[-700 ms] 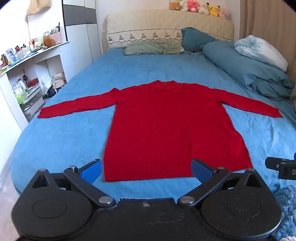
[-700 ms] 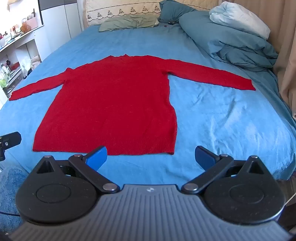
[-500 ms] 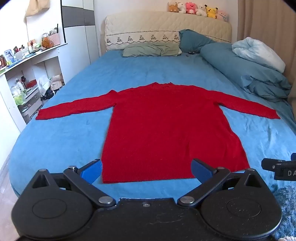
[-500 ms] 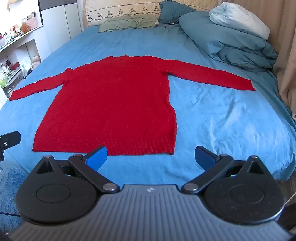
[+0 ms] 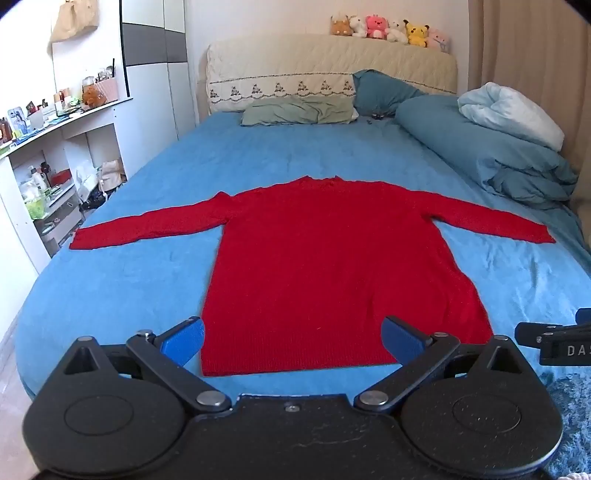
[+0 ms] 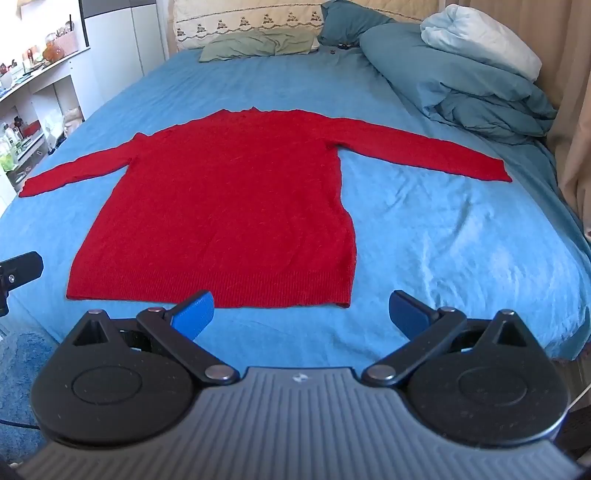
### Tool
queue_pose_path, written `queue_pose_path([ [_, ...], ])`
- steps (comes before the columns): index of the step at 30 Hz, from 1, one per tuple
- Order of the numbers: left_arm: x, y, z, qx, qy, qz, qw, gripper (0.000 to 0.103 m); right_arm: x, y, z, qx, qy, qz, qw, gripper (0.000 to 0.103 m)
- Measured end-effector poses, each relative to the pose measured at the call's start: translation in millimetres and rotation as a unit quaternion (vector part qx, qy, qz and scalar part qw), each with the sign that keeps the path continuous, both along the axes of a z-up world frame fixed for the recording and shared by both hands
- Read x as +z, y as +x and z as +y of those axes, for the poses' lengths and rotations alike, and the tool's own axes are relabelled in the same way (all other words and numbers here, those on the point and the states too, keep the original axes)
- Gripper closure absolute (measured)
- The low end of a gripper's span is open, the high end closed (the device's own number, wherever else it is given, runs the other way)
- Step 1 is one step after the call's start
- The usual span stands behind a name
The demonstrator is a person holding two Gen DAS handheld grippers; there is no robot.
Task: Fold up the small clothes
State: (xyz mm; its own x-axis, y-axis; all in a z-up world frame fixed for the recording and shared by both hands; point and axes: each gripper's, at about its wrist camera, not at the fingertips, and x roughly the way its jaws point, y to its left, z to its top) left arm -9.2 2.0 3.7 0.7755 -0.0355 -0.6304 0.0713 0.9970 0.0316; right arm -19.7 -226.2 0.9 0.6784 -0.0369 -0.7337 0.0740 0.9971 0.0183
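Left wrist view: one red sweater (image 5: 332, 266) lies flat on the blue bed sheet (image 5: 122, 291), filling the centre of the frame, both sleeves spread out to left and right. Its hem runs along the lower middle, near the bed's front edge, with bare sheet on either side. The left gripper (image 5: 291, 338) sits at the bottom, its jaws spread fully wide and holding nothing — the hem shows between its two blue fingertips (image 5: 183, 338). A white shelf unit (image 5: 55, 155) stands at the left edge; six plush toys (image 5: 388, 29) line the headboard at the top.

Right wrist view: the sweater sits centre-left, with a wide stretch of open sheet at the right. The right gripper (image 6: 301, 314) at the bottom is also opened wide and empty — clear of the hem. A heaped duvet (image 6: 472, 81) fills the upper right.
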Motion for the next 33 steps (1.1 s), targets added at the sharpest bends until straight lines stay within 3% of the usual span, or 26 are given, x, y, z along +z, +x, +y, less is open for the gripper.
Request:
queue_pose_path([
  [33, -0.4, 9.1, -3.9, 0.021, 0.000, 0.014, 0.9997, 0.000, -3.0, -0.5, 1.2, 0.008, -0.001, 0.000, 1.000, 0.000],
])
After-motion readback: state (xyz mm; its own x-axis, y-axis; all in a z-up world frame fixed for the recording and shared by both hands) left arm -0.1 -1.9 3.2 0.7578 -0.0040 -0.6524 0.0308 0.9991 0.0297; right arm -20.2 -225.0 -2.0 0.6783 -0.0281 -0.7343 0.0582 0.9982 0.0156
